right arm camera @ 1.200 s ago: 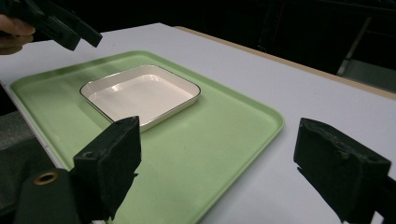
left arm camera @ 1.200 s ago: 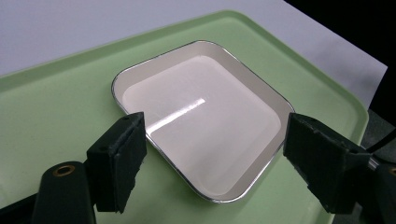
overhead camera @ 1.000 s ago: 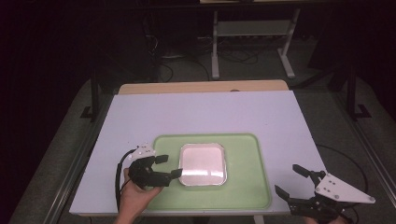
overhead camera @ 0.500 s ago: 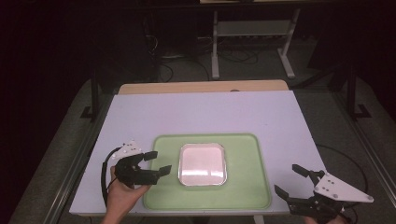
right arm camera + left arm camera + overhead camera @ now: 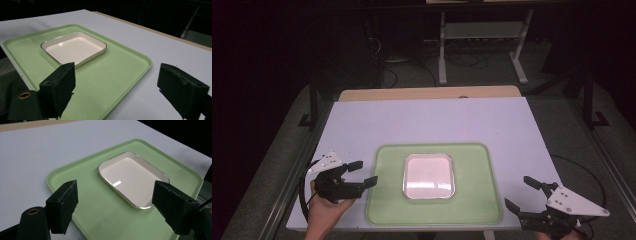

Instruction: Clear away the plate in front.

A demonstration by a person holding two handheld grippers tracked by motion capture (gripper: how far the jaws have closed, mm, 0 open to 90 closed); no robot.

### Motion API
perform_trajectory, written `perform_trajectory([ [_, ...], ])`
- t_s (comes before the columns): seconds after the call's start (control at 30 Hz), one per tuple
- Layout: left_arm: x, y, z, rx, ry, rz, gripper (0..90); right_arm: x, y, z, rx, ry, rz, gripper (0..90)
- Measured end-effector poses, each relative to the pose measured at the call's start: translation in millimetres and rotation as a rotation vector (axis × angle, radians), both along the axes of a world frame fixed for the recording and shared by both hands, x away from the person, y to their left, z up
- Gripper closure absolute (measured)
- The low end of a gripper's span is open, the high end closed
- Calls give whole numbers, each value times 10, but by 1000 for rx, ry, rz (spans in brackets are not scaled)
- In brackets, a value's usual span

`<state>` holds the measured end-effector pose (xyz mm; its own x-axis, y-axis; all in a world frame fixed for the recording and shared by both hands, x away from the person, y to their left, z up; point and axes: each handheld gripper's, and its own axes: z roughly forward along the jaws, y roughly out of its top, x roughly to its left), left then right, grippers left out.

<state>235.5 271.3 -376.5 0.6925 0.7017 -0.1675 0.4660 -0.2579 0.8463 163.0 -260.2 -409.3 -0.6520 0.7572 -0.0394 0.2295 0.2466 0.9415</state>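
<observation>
Left gripper (image 5: 360,174): black body, two blocky black jaws, grey three-cornered plate with small dots on top, black cable looping off its left side. Right gripper (image 5: 522,193): same black build, larger grey plate. Brass-coloured eyelet at each left jaw base.

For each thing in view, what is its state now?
Shallow white square dish: empty, upright, lying flat on the tray.
Light green rectangular tray: flat on the table, holding the dish.
White table top: bears the tray.
Left gripper: open, holding nothing.
Right gripper: open, holding nothing.
</observation>
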Motion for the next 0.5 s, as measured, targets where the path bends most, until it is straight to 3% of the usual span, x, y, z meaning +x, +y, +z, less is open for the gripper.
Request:
perform_trajectory([
  [0.5, -283, 182, -262, 5, -3, 36, 202, 5, 25, -4, -5, 4, 4, 140],
])
